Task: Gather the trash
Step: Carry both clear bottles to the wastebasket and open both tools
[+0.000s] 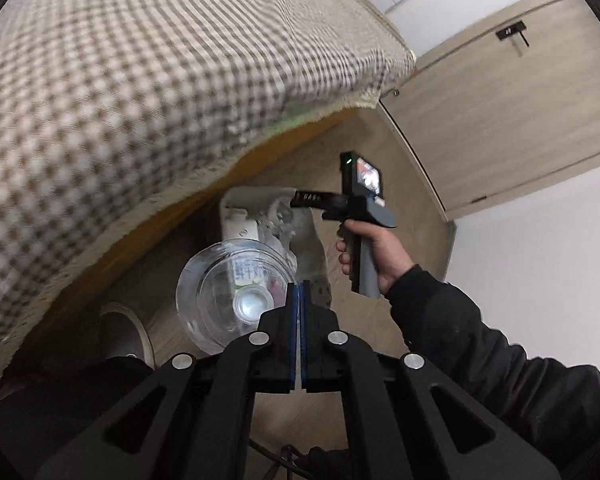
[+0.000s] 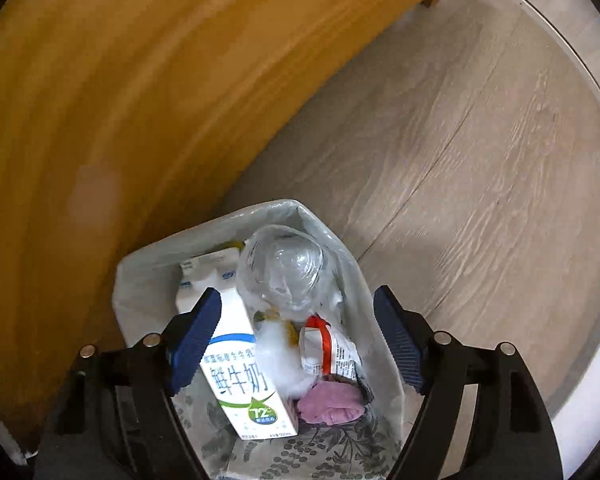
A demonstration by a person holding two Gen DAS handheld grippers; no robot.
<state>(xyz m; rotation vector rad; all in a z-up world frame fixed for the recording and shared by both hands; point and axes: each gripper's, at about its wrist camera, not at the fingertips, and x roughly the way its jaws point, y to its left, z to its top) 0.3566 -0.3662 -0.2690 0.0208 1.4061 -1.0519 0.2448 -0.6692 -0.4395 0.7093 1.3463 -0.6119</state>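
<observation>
The left gripper [image 1: 299,292] has its blue pads pressed together, a clear plastic bottle [image 1: 236,296] just left of them. The right gripper [image 2: 298,320] is spread wide over the lined trash bin [image 2: 140,276]; a milk carton [image 2: 240,364], clear cup [image 2: 288,268] and purple wad [image 2: 332,402] lie between its fingers.

My left tongs [image 1: 299,312] cover part of the clear plastic bottle [image 1: 224,292], so I cannot tell whether anything sits between their pressed pads. The lined waste bin [image 2: 140,280] runs off the bottom edge in my right view, and my right tongs [image 2: 296,344] hide its sides. The checked bedcover [image 1: 140,80] is blurred. The crumpled purple scrap [image 2: 332,404] I cannot identify.
</observation>
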